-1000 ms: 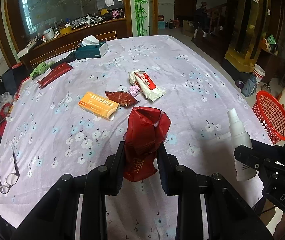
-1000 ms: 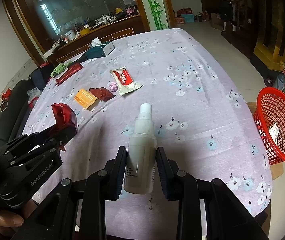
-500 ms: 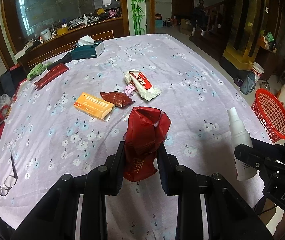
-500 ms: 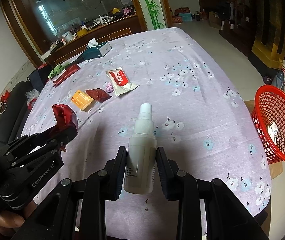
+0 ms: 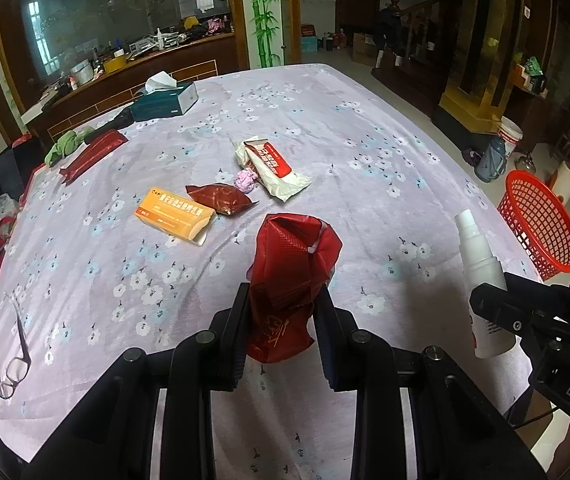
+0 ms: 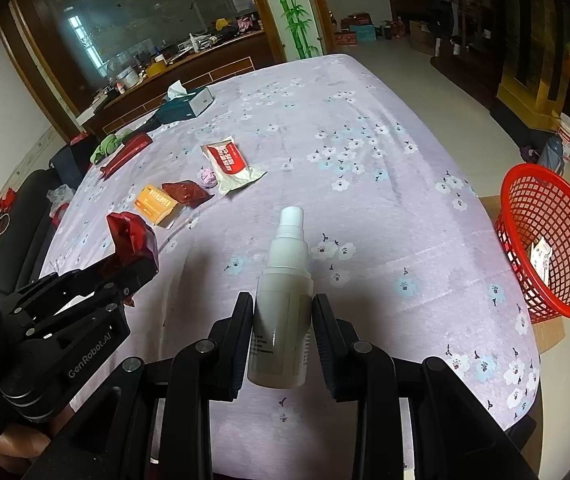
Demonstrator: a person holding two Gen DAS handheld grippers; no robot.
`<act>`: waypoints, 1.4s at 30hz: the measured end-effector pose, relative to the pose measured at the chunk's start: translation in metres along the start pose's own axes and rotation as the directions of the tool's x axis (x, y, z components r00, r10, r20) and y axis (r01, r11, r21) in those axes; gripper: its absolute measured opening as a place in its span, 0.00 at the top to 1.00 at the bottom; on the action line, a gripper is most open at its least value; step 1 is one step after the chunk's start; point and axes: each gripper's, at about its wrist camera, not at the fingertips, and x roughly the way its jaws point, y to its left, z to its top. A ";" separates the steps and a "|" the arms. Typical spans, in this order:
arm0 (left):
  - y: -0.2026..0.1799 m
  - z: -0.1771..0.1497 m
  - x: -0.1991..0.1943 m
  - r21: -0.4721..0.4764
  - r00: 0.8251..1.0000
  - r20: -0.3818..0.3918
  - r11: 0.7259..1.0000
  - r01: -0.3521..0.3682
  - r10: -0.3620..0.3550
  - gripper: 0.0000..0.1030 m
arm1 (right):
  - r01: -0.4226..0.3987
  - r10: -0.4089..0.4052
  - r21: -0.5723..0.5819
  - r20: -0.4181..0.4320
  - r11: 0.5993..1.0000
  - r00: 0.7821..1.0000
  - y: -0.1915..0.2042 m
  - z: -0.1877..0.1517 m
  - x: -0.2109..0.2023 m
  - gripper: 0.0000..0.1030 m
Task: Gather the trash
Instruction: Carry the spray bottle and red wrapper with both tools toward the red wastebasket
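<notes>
**Holding trash over a flowered table**

Left wrist view: a lilac flowered tablecloth [image 5: 365,128] covers the table in a dim wood-panelled room. The left gripper [image 5: 281,332] clamps a crumpled red wrapper [image 5: 291,280]. An orange box [image 5: 173,216] lies at 11 o'clock.

Right wrist view: the right gripper [image 6: 283,336] squeezes an upright white spray bottle [image 6: 285,304]. A red mesh basket [image 6: 525,200] stands off the table edge at 2 o'clock.

The red wrapper [image 5: 291,276] looked glossy and crinkled, the spray bottle [image 6: 283,312] smooth plastic, the tabletop [image 5: 365,168] matt cloth.
</notes>
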 end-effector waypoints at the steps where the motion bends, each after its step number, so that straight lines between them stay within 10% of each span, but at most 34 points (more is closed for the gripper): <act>1: -0.001 0.000 0.001 0.003 1.000 -0.001 1.000 0.001 -0.001 0.73 | 0.002 -0.002 0.004 0.000 1.000 1.000 -0.001 0.000 0.000 0.68; 42: -0.075 0.012 0.021 0.136 0.997 -0.036 0.988 0.079 -0.075 0.73 | 0.061 -0.065 0.146 0.021 0.987 0.998 -0.073 -0.009 -0.023 0.68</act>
